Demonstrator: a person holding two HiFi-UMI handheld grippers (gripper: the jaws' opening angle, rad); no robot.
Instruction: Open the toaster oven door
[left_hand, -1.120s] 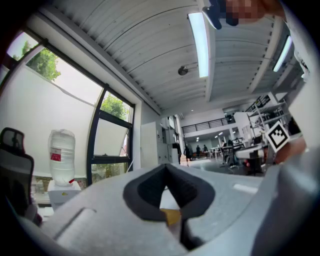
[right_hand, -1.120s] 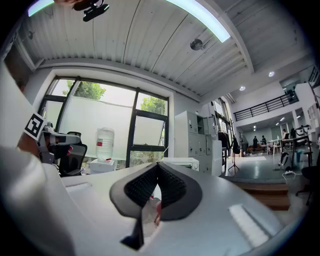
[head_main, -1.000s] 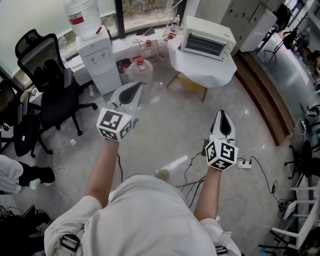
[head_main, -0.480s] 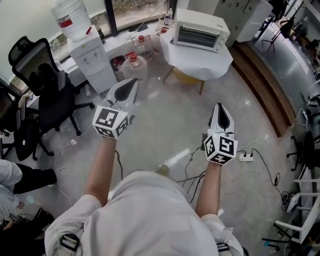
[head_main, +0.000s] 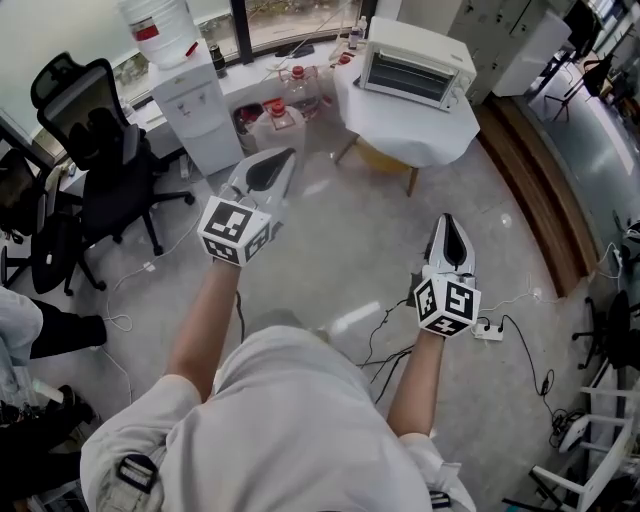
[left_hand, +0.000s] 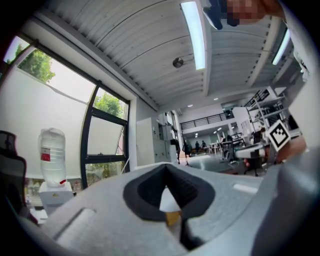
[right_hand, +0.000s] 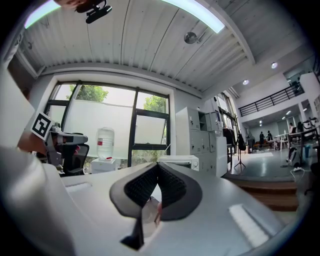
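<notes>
One toaster oven (head_main: 415, 62), door shut; two grippers.
Left gripper (head_main: 283, 160), right gripper (head_main: 447, 222): jaws pressed together, empty. One water bottle (head_main: 158, 25), red label unreadable.

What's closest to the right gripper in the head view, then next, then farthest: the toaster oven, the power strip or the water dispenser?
1. power strip, down on the floor, just right of the right gripper.
2. toaster oven, ahead on the white table.
3. water dispenser, farthest, ahead to the left.
</notes>
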